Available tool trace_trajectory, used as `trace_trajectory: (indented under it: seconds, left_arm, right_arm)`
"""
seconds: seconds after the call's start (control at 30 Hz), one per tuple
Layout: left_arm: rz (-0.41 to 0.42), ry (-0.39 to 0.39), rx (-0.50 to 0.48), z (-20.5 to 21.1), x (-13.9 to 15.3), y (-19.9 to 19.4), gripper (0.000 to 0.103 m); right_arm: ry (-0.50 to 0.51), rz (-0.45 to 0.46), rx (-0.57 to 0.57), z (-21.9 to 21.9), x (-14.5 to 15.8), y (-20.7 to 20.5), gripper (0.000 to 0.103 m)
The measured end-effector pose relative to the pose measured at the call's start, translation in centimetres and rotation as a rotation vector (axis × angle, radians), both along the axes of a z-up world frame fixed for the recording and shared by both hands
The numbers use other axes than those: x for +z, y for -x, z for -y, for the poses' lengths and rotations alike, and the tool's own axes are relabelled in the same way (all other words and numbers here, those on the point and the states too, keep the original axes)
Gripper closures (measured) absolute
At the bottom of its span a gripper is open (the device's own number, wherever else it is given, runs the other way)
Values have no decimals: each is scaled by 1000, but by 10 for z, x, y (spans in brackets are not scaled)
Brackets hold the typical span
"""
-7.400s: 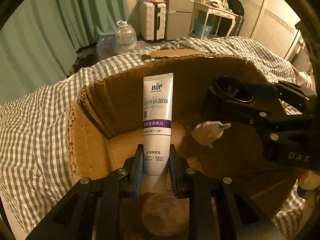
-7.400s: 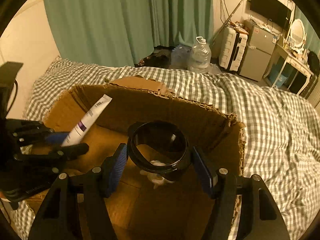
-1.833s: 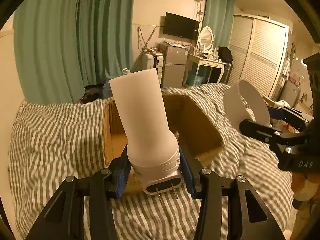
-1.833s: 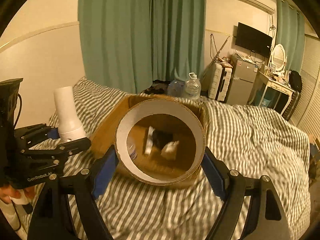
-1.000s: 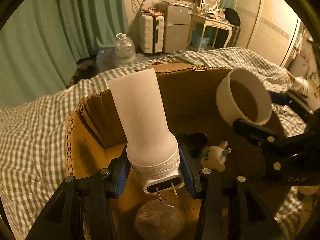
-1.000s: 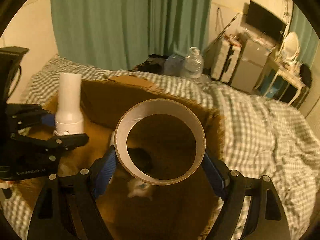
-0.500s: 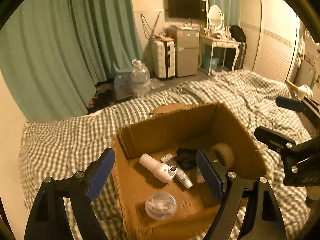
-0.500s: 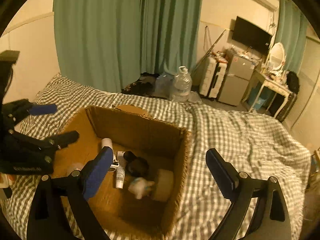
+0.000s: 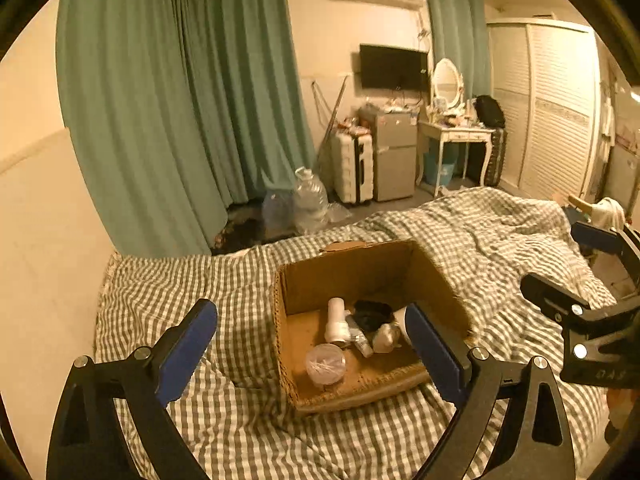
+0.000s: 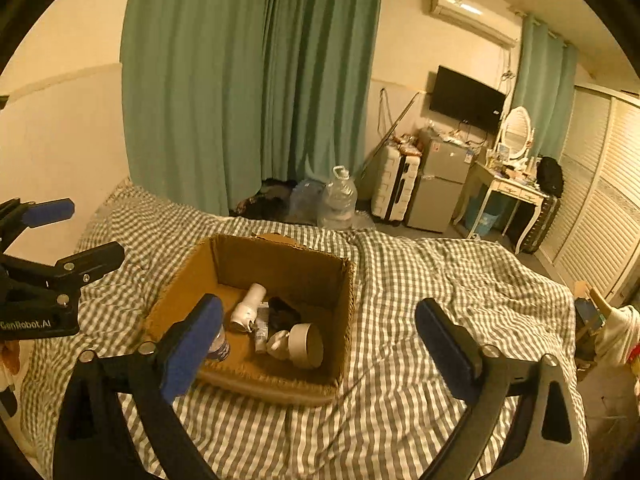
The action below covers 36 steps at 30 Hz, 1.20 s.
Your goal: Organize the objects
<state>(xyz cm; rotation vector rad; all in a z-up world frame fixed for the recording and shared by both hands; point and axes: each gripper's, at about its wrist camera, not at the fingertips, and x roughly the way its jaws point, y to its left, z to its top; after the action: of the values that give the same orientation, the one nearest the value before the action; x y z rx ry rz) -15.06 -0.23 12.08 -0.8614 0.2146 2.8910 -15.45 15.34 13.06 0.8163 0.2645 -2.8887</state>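
Observation:
An open cardboard box (image 9: 316,276) (image 10: 180,280) sits on the checked bed. Inside lie a white plug-in device (image 9: 335,319) (image 10: 248,306), a toothpaste tube (image 9: 358,338) (image 10: 262,326), a black ring (image 9: 372,312) (image 10: 282,312), a small plush toy (image 9: 385,336) (image 10: 278,344), a white tape roll (image 10: 307,345) and a clear round container (image 9: 325,363). My left gripper (image 9: 312,350) is open and empty, above and in front of the box. My right gripper (image 10: 320,344) is open and empty, likewise held back from the box.
The checked bedspread (image 9: 480,232) (image 10: 440,280) spreads around the box. Green curtains (image 10: 248,80), water jugs (image 10: 340,200), a suitcase (image 10: 394,188), a small fridge (image 10: 440,184) and a dressing table (image 10: 508,184) stand beyond the bed. A wall runs along the left (image 9: 40,240).
Both grippers have pulled further back and up from the box, so it looks smaller. The white device and the tape roll, held a second ago, now lie in the box.

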Motion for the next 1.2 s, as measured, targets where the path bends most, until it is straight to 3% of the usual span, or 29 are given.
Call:
trace_trajectory:
  seconds: [0.1, 0.27, 0.5, 0.7, 0.87, 1.03, 1.2]
  left_arm:
    - [-24, -25, -15, 2, 8, -33, 4]
    - [-82, 6, -41, -2, 31, -77, 1]
    - [-161, 14, 15, -2, 38, -116, 0]
    - [-205, -9, 79, 2, 17, -136, 0]
    - [-239, -55, 112, 11, -1, -145, 0]
    - [-272, -8, 121, 6, -25, -150, 0]
    - [-251, -34, 119, 3, -53, -148, 0]
  right_arm:
    - [22, -61, -29, -9, 8, -34, 2]
    - [65, -81, -35, -23, 20, -72, 1]
    - [74, -144, -77, -26, 23, -113, 1]
    - [168, -144, -56, -22, 11, -130, 1]
    - [148, -183, -54, -18, -6, -140, 1]
    - [151, -213, -43, -19, -37, -145, 1]
    - [105, -236, -71, -22, -66, -145, 1]
